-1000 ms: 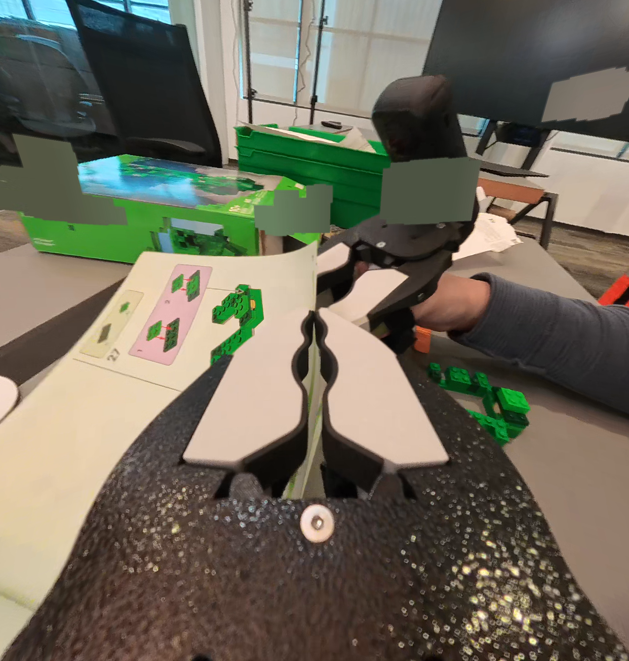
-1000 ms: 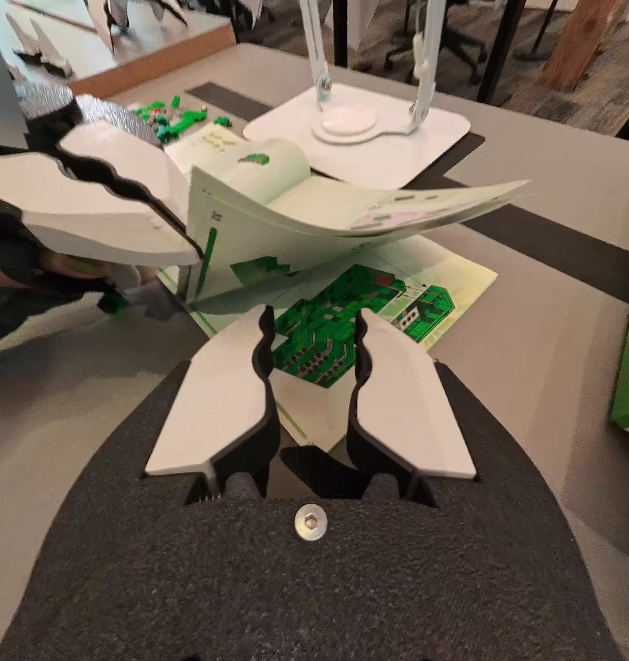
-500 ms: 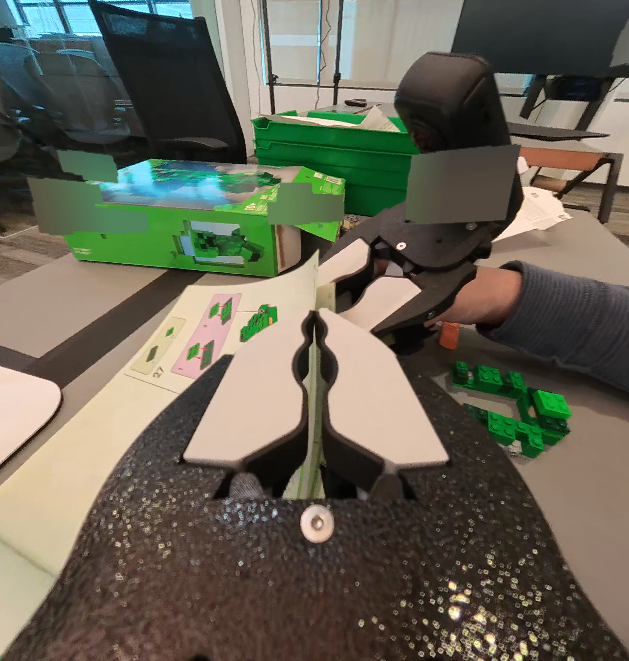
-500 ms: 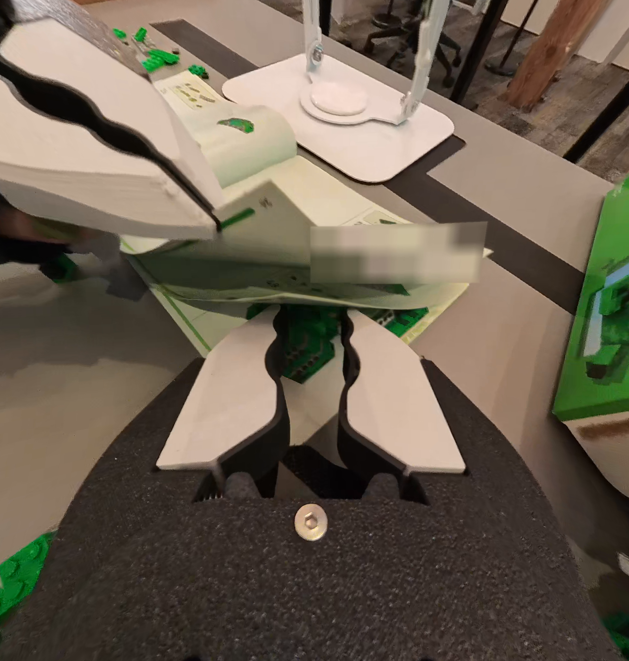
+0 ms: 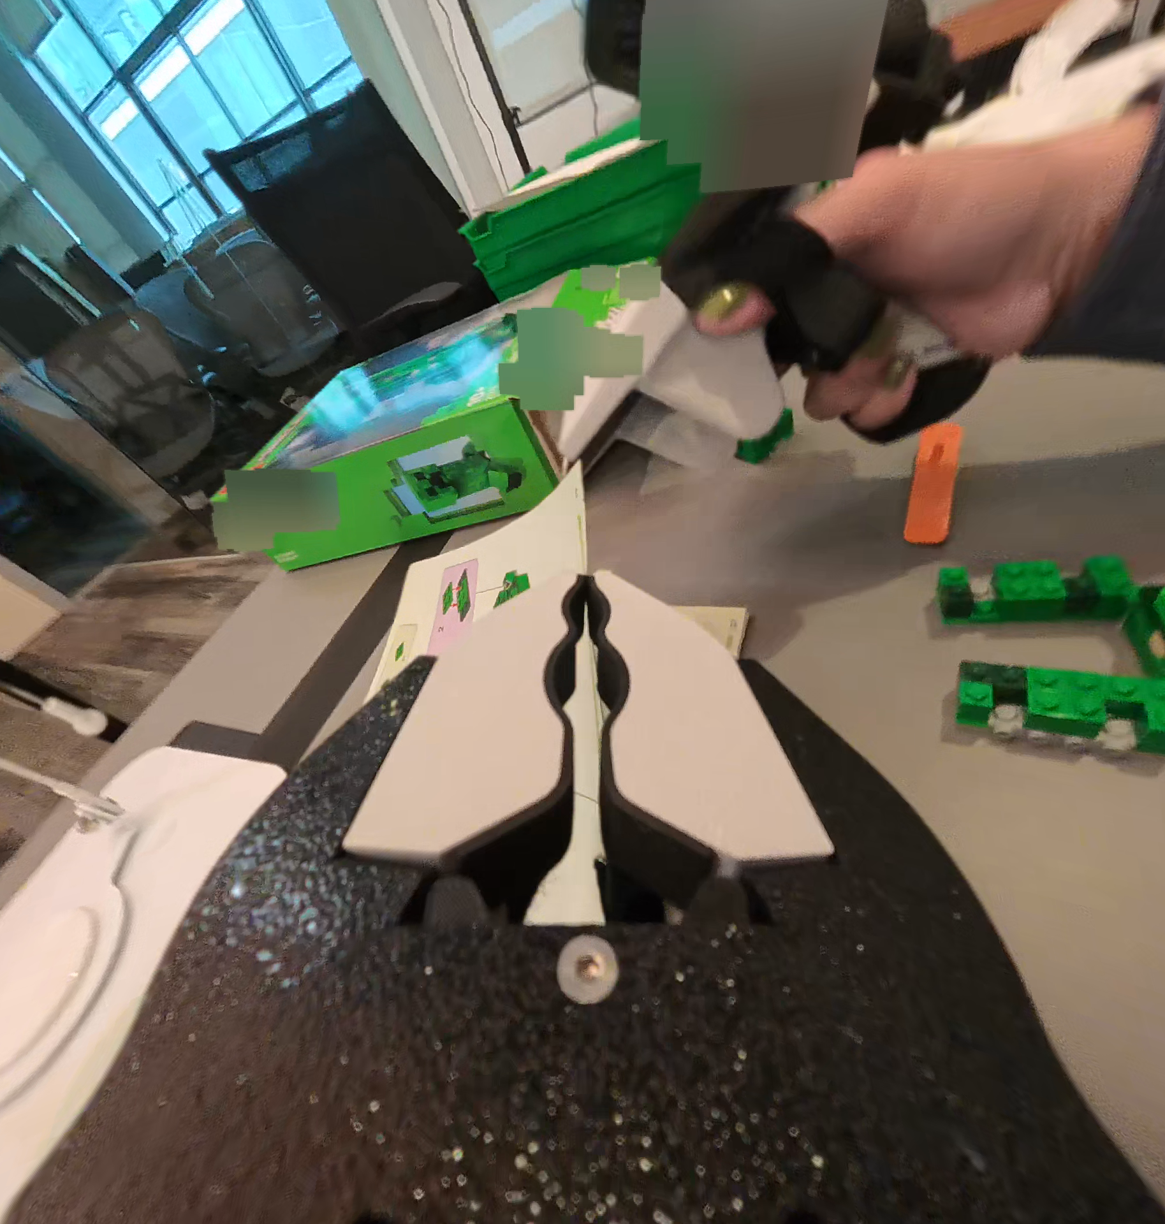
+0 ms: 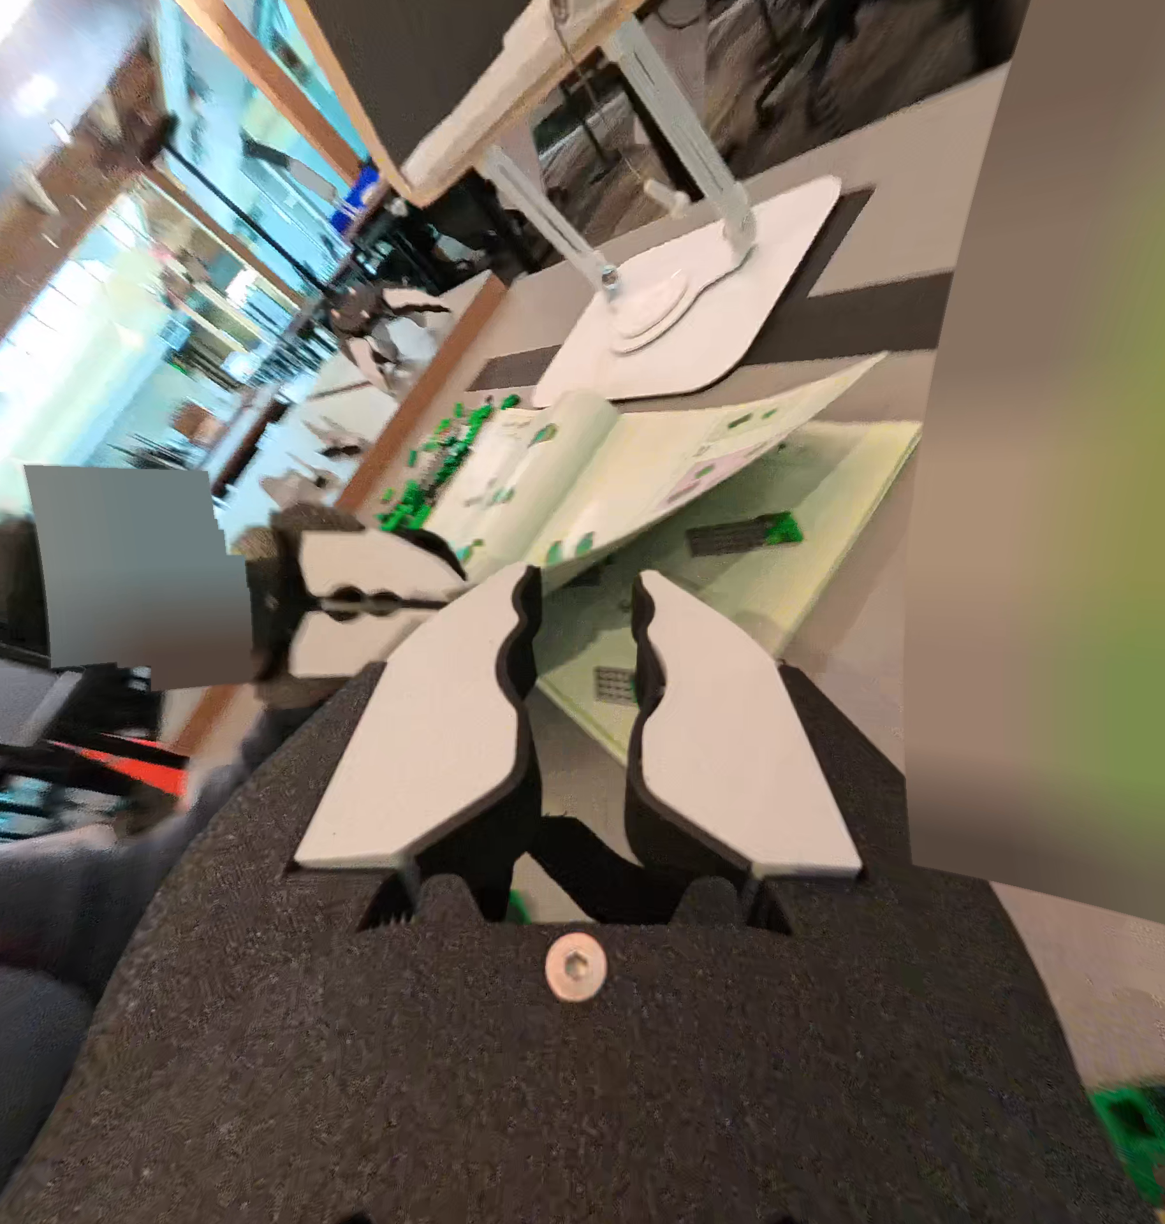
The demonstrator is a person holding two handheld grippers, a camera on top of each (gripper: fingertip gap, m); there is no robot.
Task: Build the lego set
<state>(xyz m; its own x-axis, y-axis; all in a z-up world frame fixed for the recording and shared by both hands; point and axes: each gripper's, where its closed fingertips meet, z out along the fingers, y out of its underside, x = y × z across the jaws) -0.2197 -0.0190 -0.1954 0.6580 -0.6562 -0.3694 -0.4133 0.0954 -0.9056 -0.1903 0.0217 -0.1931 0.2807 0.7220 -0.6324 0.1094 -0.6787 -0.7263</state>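
We pinch a pale, glossy page of the paper instruction booklet [image 5: 500, 583] between the white-padded fingers of our left gripper [image 5: 586, 586], jaws pressed together on the sheet's edge so that the page stands lifted off the grey tabletop [image 5: 798, 530]; the hold looks meant to turn the leaf to the next building step. Our right gripper [image 6: 583, 586] hangs tilted above the booklet's lower spread, its jaws parted by a moderate gap with nothing between them, seemingly free to flatten the page or fetch a brick. In the left wrist view a hand [image 5: 950, 265] grips that tool's black handle, raised well above the table. The partly built set, a frame of bright green plastic bricks [image 5: 1063, 662] with small grey pieces along its base, lies on the tabletop to the right of the booklet, apart from both tools and untouched. An orange plastic brick separator [image 5: 934, 483] lies near it, within easy reach should a piece need prising off. More loose green bricks [image 6: 434, 463] are scattered beyond the booklet's far edge, beside the white flat base of a metal stand [image 6: 699, 298]. The green cardboard set box [image 5: 394, 477] rests behind the booklet, and stacked green plastic trays [image 5: 566, 225] stand farther back. We judge the build to be at an early stage, paused for a look at the instructions.
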